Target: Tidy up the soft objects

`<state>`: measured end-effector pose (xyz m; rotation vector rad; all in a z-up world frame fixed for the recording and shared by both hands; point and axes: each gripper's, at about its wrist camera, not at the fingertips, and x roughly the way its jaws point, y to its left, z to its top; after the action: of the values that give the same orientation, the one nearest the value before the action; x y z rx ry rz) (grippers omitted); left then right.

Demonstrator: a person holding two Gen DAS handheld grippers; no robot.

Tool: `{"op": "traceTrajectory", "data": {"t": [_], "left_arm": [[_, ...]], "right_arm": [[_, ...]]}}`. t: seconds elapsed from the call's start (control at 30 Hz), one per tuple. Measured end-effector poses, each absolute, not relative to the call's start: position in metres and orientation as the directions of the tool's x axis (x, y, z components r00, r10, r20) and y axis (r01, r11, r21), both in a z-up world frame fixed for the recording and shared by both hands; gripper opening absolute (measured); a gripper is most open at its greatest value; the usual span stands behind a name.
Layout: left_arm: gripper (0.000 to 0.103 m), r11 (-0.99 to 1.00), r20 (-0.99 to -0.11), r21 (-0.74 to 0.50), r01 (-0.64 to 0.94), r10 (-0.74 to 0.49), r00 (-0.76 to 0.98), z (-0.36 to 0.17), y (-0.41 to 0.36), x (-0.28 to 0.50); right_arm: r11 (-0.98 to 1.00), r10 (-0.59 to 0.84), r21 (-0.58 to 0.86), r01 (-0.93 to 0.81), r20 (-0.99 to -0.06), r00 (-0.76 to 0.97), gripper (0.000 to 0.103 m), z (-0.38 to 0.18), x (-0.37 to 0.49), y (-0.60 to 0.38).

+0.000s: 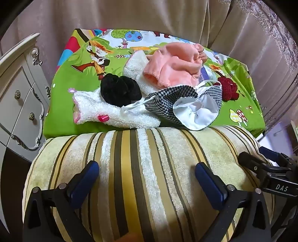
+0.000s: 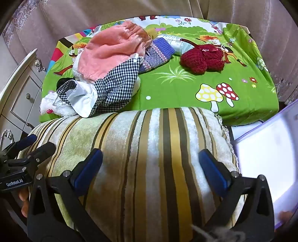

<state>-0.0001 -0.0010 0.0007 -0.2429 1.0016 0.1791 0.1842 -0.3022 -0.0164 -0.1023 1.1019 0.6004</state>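
Note:
A striped plush cushion (image 1: 145, 167) (image 2: 149, 158) lies in front of a table covered with a green cartoon cloth (image 1: 61, 83) (image 2: 177, 89). My left gripper (image 1: 147, 178) hovers open over the cushion with nothing between its fingers. My right gripper (image 2: 150, 167) is open over it too, beside the left one. On the cloth is a pile: a pink fleece piece (image 1: 175, 65) (image 2: 111, 52), a white terry cloth (image 1: 111, 111), a black fluffy item (image 1: 119, 91) and a checked pouch with white lining (image 1: 186, 104) (image 2: 115, 87). A purple knit (image 2: 158, 54) and a red knit (image 2: 203, 57) (image 1: 228, 88) lie to the right.
A white ornate drawer cabinet (image 1: 20, 96) (image 2: 20, 89) stands at the left. Beige curtains (image 1: 149, 16) hang behind the table. A white bin with a purple rim (image 2: 270, 149) sits at the right of the cushion. A hand (image 2: 23, 203) holds the left gripper.

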Motion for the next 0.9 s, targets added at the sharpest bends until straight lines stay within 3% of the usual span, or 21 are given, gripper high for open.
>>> {"op": "traceTrajectory", "data": {"t": [0.9], "left_arm": [[0.103, 0.955, -0.856, -0.133, -0.264, 0.024, 0.516, -0.003, 0.0021, 0.0035]], "right_arm": [[0.836, 0.409, 0.217, -0.504, -0.858, 0.31, 0.103, -0.0161, 0.1857, -0.3018]]}}
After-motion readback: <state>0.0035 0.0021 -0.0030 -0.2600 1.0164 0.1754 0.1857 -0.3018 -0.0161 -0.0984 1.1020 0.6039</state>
